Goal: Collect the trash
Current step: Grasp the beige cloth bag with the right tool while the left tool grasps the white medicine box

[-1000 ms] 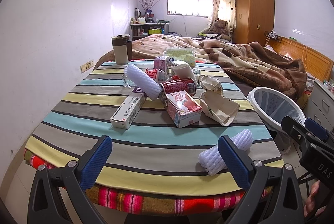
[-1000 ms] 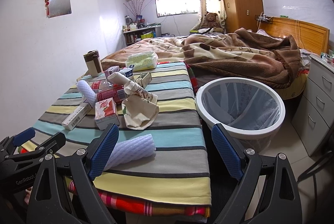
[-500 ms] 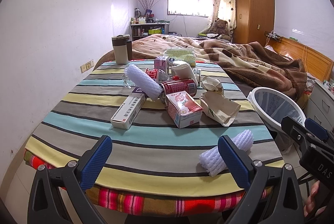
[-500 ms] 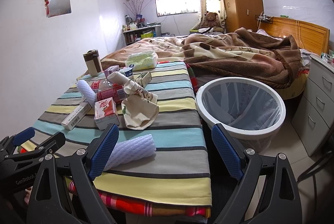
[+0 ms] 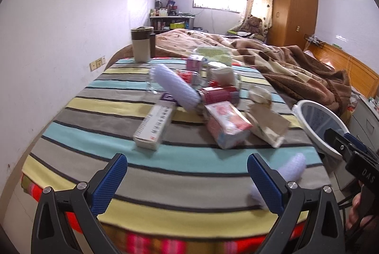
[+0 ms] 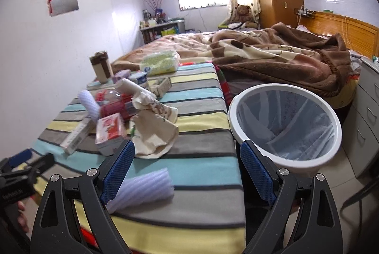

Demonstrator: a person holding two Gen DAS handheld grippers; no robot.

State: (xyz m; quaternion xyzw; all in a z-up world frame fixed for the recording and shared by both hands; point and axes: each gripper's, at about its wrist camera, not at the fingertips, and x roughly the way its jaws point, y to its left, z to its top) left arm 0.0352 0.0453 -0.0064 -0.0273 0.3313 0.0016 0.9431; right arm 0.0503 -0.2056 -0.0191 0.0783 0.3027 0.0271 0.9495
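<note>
On the striped table (image 5: 94, 135) lies a pile of trash: a pink carton (image 5: 227, 126), a long white box (image 5: 154, 128), a red can (image 5: 218, 94), a crumpled paper bag (image 5: 267, 128) and a white foam sleeve (image 5: 175, 87). A second foam sleeve (image 6: 144, 187) lies alone near the front edge, just past my right gripper's left finger. My left gripper (image 5: 187, 173) hangs open over the table's front edge. Open and holding nothing, my right gripper (image 6: 187, 159) sits between table corner and white lined bin (image 6: 296, 162).
A thermos (image 5: 141, 44) and a tissue pack (image 6: 158, 62) stand at the table's far end. A bed with a brown blanket (image 6: 284, 57) lies beyond the table and bin. Grey drawers (image 6: 364, 116) stand right of the bin.
Both grippers have moved forward toward the table, so the trash looks closer and slightly blurred. Both stay open with nothing held.
</note>
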